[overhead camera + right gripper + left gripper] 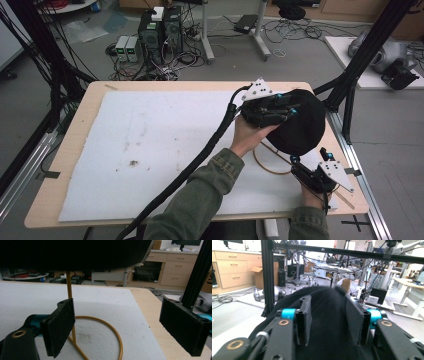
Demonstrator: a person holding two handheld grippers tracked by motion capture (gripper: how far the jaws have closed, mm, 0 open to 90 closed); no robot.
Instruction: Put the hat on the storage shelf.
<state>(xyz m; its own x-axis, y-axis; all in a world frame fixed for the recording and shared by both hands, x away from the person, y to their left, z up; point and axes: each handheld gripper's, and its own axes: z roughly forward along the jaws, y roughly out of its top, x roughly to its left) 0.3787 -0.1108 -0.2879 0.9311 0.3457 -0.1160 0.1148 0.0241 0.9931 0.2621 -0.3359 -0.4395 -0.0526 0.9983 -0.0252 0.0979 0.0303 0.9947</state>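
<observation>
A black hat (305, 130) sits on top of a thin gold wire stand (265, 162) at the right side of the table. My left gripper (292, 107) reaches across to the hat's left side. In the left gripper view its jaws press the hat's black fabric (327, 322) between them, so the left gripper (328, 300) is shut on it. My right gripper (309, 156) is low, near the table's front right corner, just below the hat. In the right gripper view it (117, 305) stands wide open, facing the stand's upright rod (68, 285) and ring base (117, 337), with the hat's underside (75, 252) overhead.
A white foam mat (150, 150) covers most of the wooden table (85, 115). Black frame posts (370, 45) rise at the table's right edge. Computers and cables (160, 30) lie on the floor beyond the far edge.
</observation>
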